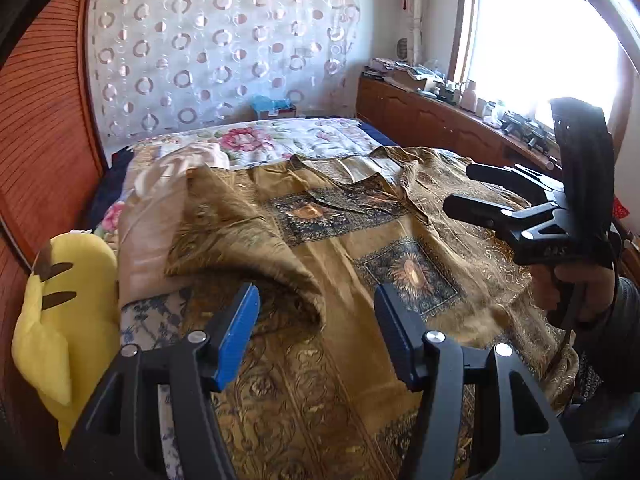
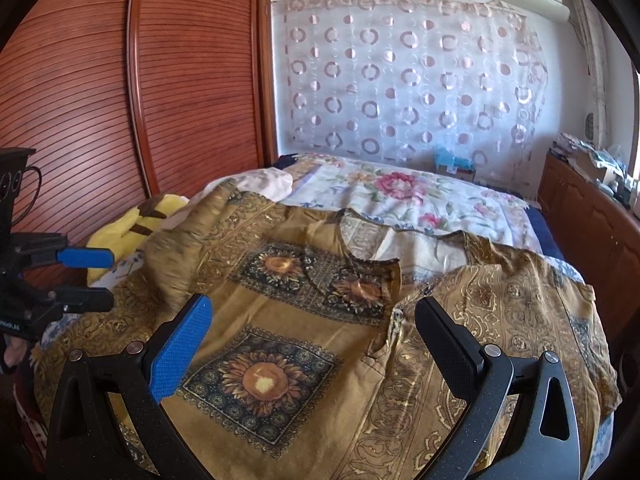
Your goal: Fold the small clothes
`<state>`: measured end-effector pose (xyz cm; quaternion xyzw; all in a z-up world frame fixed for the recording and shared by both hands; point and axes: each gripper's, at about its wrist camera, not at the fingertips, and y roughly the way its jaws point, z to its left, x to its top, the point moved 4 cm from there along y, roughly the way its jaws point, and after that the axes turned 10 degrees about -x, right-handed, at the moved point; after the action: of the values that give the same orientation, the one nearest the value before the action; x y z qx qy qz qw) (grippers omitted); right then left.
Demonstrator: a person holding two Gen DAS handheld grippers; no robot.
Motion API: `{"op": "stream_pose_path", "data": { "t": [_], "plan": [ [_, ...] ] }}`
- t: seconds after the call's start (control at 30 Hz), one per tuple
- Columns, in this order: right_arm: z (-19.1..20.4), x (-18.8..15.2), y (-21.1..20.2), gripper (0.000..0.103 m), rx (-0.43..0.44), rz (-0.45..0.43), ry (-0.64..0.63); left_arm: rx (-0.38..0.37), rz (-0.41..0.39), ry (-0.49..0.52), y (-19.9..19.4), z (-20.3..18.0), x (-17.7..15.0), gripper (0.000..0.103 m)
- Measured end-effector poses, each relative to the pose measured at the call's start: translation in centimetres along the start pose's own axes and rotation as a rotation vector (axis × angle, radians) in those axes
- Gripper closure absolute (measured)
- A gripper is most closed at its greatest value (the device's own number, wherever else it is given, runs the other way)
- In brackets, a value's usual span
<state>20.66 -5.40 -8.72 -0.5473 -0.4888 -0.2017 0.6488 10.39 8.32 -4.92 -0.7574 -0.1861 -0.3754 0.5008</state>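
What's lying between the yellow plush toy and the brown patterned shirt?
In the left wrist view, a strip of blue floral bedding separates the yellow plush toy from the brown patterned shirt.

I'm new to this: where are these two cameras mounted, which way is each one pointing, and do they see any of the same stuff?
Left wrist view: sits on the left gripper, jaws open, looking along the bed over the brown patterned garment; the right gripper and the hand holding it show at right.
Right wrist view: sits on the right gripper, jaws open, facing the same garment; the left gripper shows at the left edge.
Shared: garment, yellow plush toy, floral bedspread, circle-patterned curtain.
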Motion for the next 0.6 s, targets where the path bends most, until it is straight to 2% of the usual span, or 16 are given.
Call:
{"op": "stream_pose_path", "data": {
  "t": [0.23,0.53,0.6],
  "plan": [
    [2.0,1.1,0.3,0.0,0.024,-0.007,-0.045,0.131,-0.106,-0.013,-2.9,2.1,-1.0,0.044],
    [7.6,3.1,2.8,0.001,0.133,-0.003,-0.125,0.187,-0.099,-0.063,-3.5,5.1,-3.4,0.044],
    [9.2,3.3,3.8,0.007,0.158,0.015,-0.155,0.194,-0.091,-0.076,-3.4,5.6,-4.0,0.044]
  ]
}}
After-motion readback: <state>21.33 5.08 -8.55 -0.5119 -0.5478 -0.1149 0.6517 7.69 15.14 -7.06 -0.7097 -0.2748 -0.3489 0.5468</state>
